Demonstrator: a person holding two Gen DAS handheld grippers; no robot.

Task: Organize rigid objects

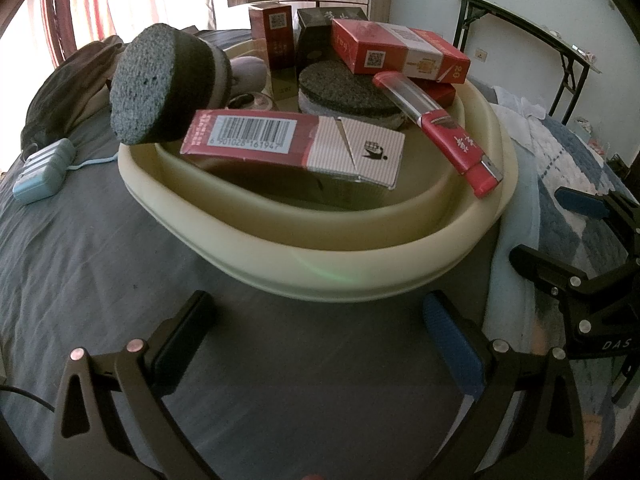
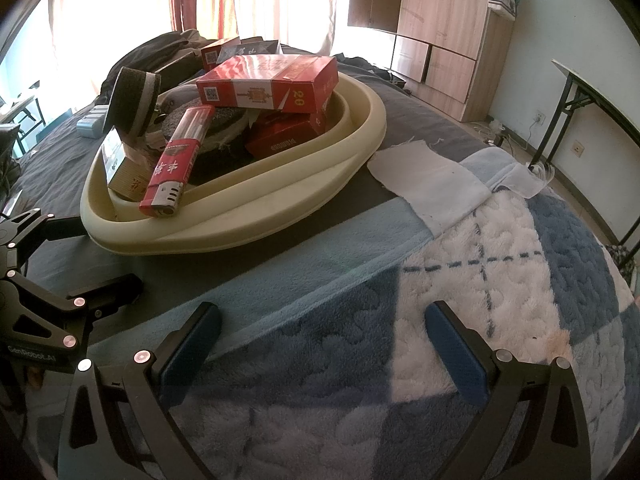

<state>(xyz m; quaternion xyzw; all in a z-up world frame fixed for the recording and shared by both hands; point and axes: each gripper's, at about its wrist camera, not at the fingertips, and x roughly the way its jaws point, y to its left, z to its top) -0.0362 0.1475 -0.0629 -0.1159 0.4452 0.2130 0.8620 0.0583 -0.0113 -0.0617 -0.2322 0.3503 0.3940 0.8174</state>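
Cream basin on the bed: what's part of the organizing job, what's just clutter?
Job:
- cream oval plastic basin
- red cigarette boxes
- barcode-striped box
- long red lighter
- dark round scouring pads
- left gripper and right gripper, both open and empty

Lying about:
- pale blue plastic case
- white cloth scrap
- blue checked fleece blanket
- folding table

— Readable print anywhere?
— Barcode digits "6 901028 161947" on the striped carton point(image 1: 296, 148). "20" on the red carton point(image 1: 400, 54). "DAS" on the right gripper point(image 1: 576, 240), "GenRobot.AI" on the left gripper point(image 2: 60, 280).
— Lighter characters?
— Too unclear to read.
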